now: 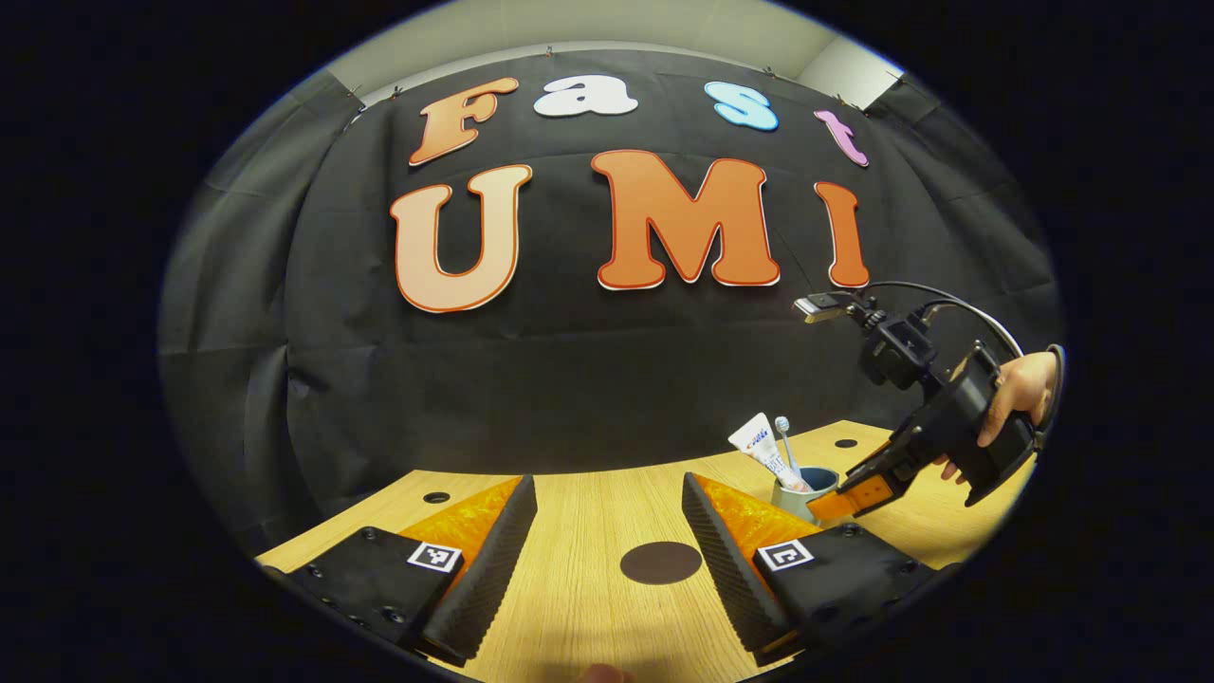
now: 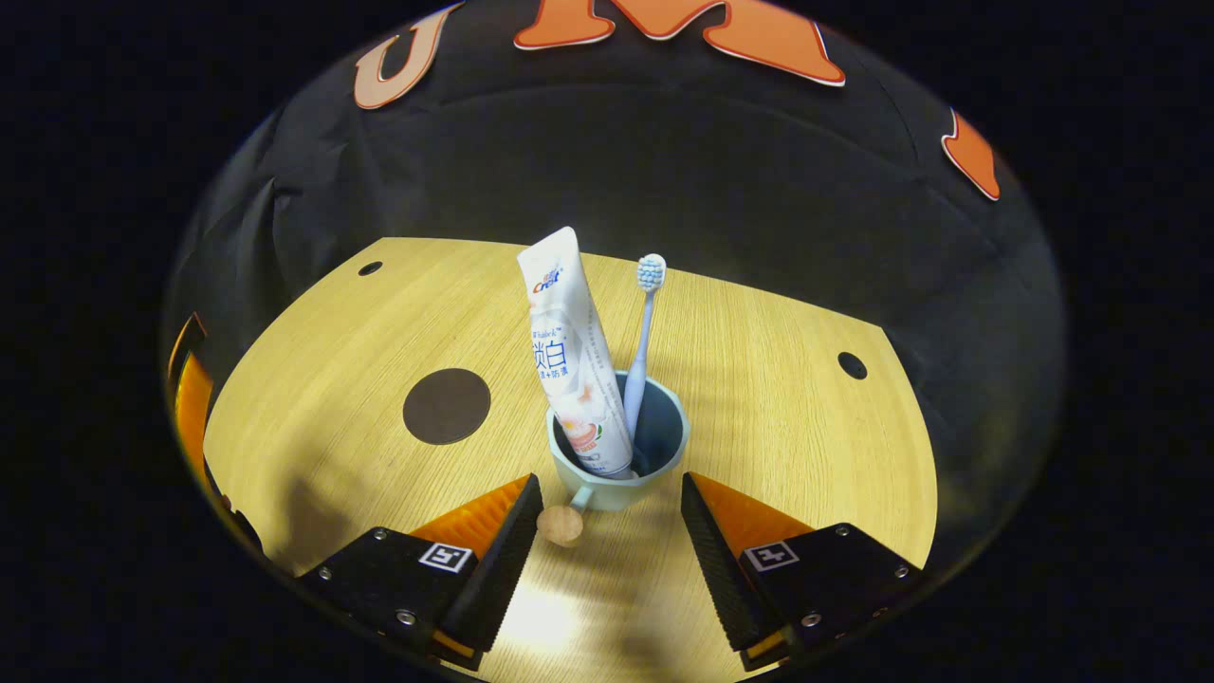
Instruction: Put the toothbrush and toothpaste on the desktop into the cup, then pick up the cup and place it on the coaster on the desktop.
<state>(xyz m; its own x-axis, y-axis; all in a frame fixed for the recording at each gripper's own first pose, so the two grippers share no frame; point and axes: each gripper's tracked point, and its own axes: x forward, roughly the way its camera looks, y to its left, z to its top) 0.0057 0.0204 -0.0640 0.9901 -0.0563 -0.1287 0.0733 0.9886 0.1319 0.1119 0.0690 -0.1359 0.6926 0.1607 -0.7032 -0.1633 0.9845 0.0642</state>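
Beyond the left hand-held gripper, jaws wide apart w/ nothing between, the dark round coaster lies on the worktop. Right of coaster: cup w/ toothpaste and toothbrush inside, right hand-held gripper just beside it.

Right gripper view: right hand-held gripper open, empty, cup just ahead of its fingers; toothpaste and toothbrush stand in the cup. Coaster left of cup, apart.

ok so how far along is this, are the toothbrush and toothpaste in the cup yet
Done: the toothbrush and toothpaste both stand in the cup. In hand: the right tongs are open, lined up either side of the cup just short of it, not gripping yet. Left to do: grasp the cup and set it on the dark round coaster, which lies bare on the desktop. The left tongs sit open, holding nothing.
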